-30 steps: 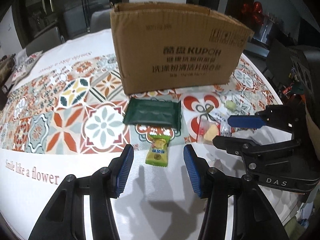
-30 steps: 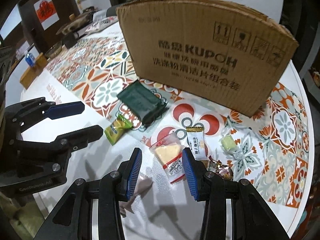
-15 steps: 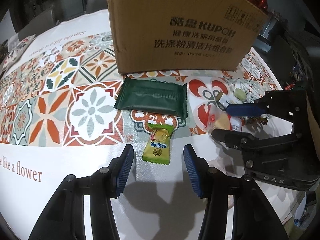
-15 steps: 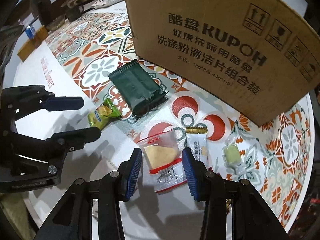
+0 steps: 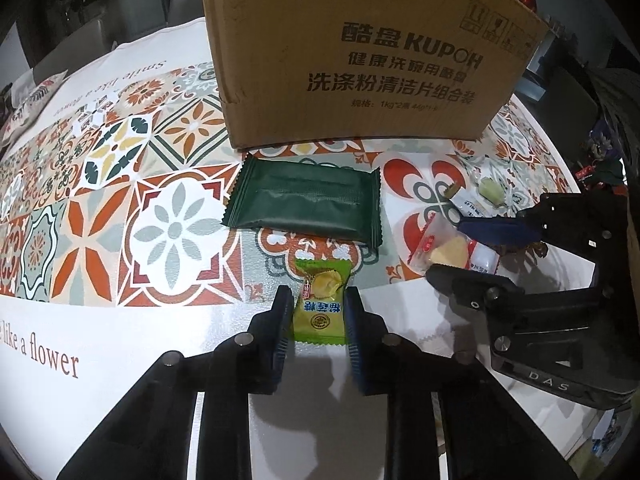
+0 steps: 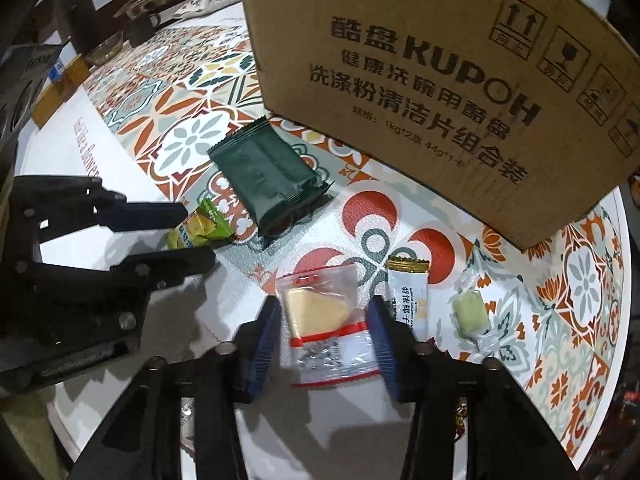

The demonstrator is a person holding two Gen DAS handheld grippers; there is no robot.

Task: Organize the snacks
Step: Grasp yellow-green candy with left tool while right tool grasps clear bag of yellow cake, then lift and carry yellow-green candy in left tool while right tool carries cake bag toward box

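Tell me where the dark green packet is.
In the left wrist view the dark green packet lies flat mid-table, just before the cardboard box and just beyond the lime-green candy.

Two fisheye views are looking steeply down at a round table covered in a patterned tile-print cloth (image 5: pixel 120 208), both facing the printed side of a brown cardboard box (image 5: pixel 360 48), which is filling the top of each frame. The left wrist camera is sitting close above the cloth, in front of the box's left half. The right wrist camera is sitting equally close, in front of the box's right half (image 6: pixel 440 60). Both views are sharing the box front, a dark green foil packet (image 5: pixel 304 204) lying just before it (image 6: pixel 268 180), and each other's black gripper frame.
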